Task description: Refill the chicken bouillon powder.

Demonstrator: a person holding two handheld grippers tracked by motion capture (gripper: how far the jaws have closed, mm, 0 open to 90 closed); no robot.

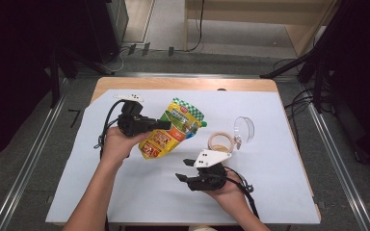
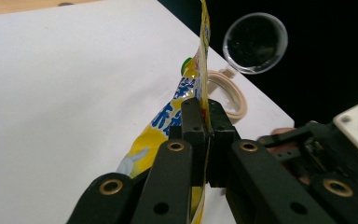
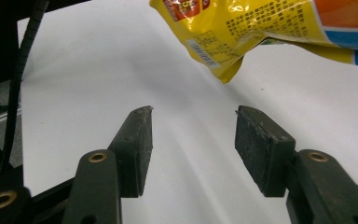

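Note:
A yellow snack pouch [image 1: 173, 129] with a green top and orange panel hangs tilted above the white sheet. My left gripper [image 1: 163, 125] is shut on its edge. In the left gripper view the two pads pinch the thin yellow pouch [image 2: 163, 122] edge-on at the left gripper [image 2: 204, 116]. My right gripper [image 1: 183, 169] is held lower and nearer the person, pointing left, open with nothing between its fingers. From the right gripper view, the right gripper [image 3: 193, 135] stands apart over bare sheet, with the pouch [image 3: 242, 28] hanging above and beyond it.
A beige ring [image 1: 220, 141] with a clear round lid [image 1: 244, 129] standing beside it lies right of the pouch; the lid [image 2: 255, 43] and ring [image 2: 230, 95] show past the pouch. A white sheet [image 1: 139, 192] covers the wooden table [image 1: 183, 84]. Floor rails run along both sides.

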